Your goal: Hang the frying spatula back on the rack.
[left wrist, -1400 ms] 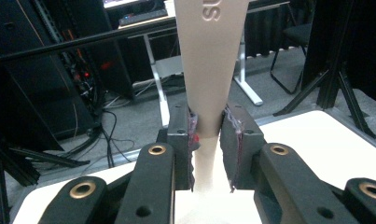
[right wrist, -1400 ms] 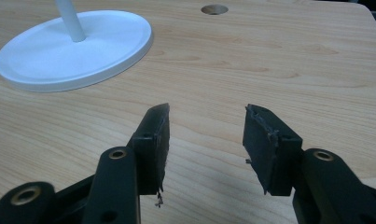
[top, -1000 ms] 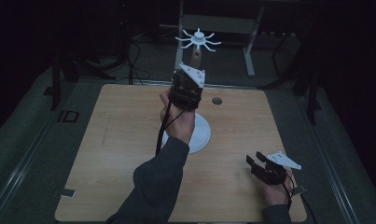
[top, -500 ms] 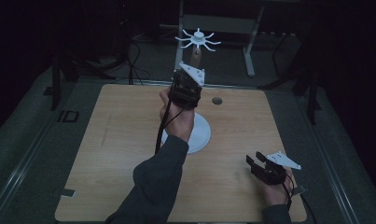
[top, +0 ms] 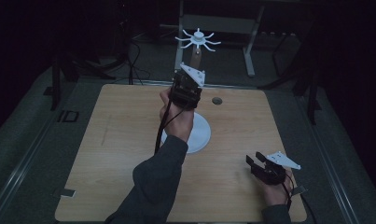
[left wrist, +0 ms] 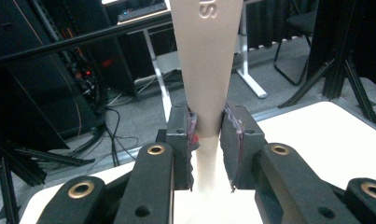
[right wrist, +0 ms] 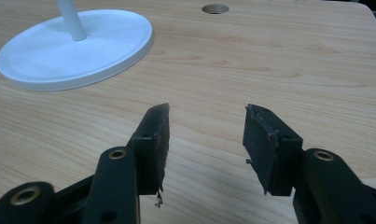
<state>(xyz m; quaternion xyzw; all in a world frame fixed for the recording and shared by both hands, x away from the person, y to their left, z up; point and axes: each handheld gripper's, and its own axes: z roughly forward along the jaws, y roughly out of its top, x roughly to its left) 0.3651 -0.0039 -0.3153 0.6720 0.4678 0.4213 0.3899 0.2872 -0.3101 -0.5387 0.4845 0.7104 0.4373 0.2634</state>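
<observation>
I am working at a light wooden table [top: 106, 154] in a dark room; a white desk frame [top: 251, 42] is standing behind it at the top of the high view. Compared with the earlier frames, nothing is changing: both of my hands are staying in place. My left gripper [top: 188, 86], at upper centre, is clamping the beige stem [left wrist: 205, 70] of the white stand, whose round base [top: 199, 135] is resting mid-table. My right gripper [top: 256, 164], at lower right, is hovering with jaws wide apart, holding nothing.

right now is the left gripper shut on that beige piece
Shut: the left gripper has both pads pressed against the beige piece.
</observation>
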